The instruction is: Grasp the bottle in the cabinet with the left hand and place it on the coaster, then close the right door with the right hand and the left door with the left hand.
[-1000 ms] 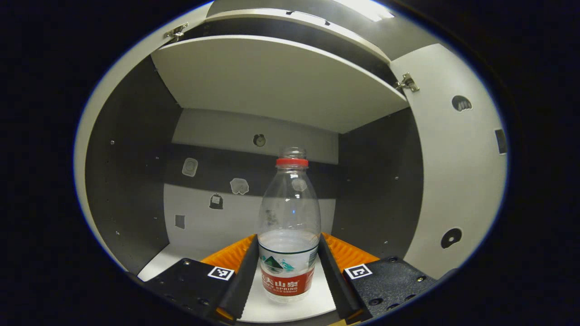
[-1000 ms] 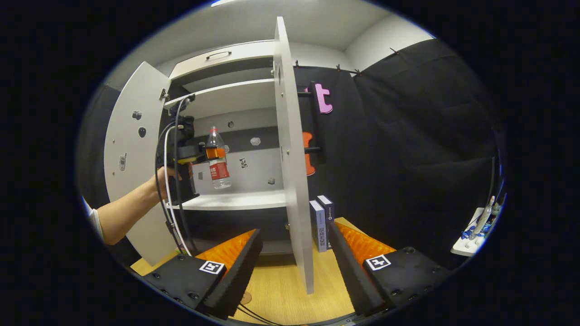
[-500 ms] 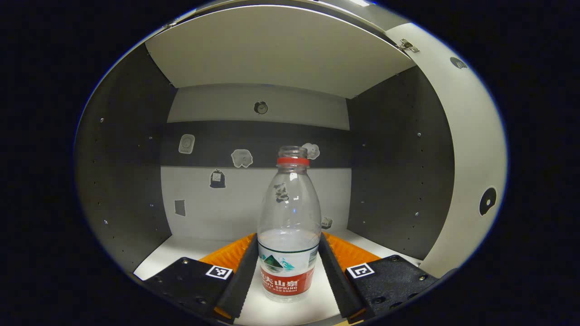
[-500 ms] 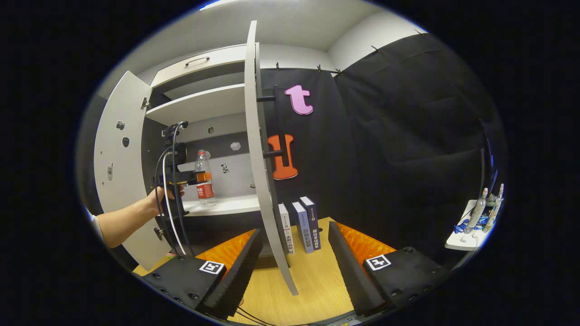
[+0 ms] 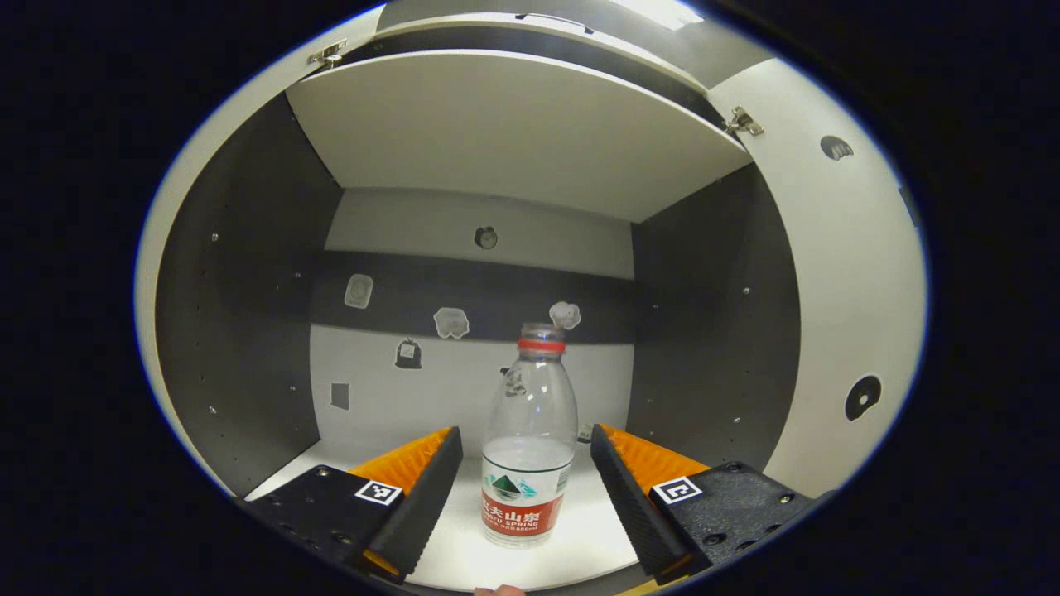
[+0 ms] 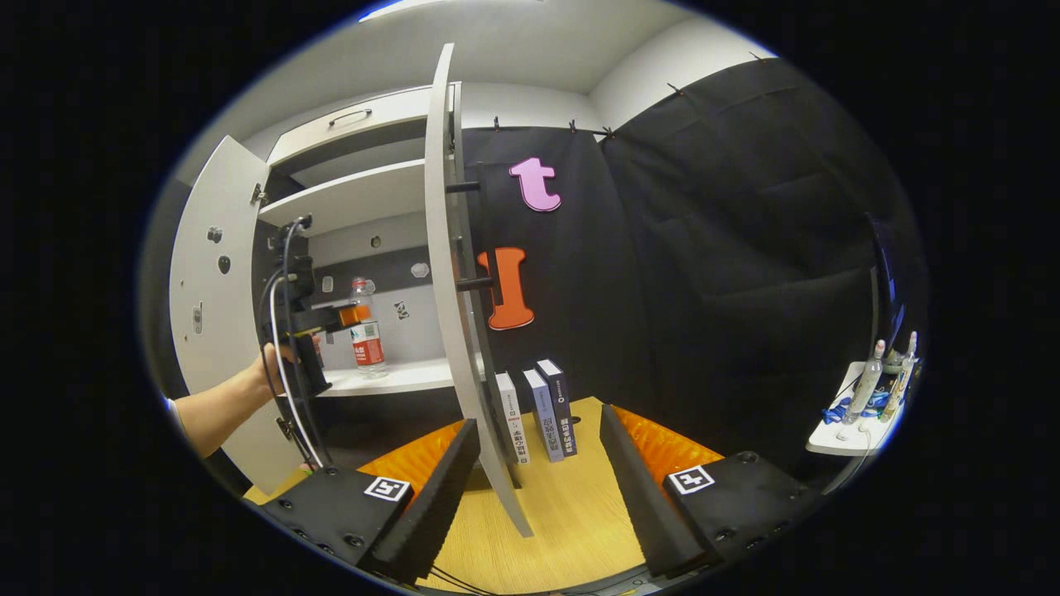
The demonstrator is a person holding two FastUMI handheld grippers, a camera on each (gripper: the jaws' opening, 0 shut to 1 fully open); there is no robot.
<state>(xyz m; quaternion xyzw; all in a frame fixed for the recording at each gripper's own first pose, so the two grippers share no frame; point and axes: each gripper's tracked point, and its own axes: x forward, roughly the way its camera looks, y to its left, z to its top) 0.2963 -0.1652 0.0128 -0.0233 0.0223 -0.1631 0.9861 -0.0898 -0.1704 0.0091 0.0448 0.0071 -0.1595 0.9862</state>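
Bottle (image 5: 528,447) standing upright on the cabinet shelf (image 5: 464,546), clear plastic with a red neck ring, a red-and-white label low on its body and no cap visible. Left gripper (image 5: 523,488) frames it with both fingers spread wide, gaps on each side, so nothing is gripped, probably lined up for a grasp. Right gripper (image 6: 538,488) hangs wide and empty over the wooden surface (image 6: 546,530), the right door (image 6: 460,331) edge at 12 o'clock between its fingers, likely waiting to close it.
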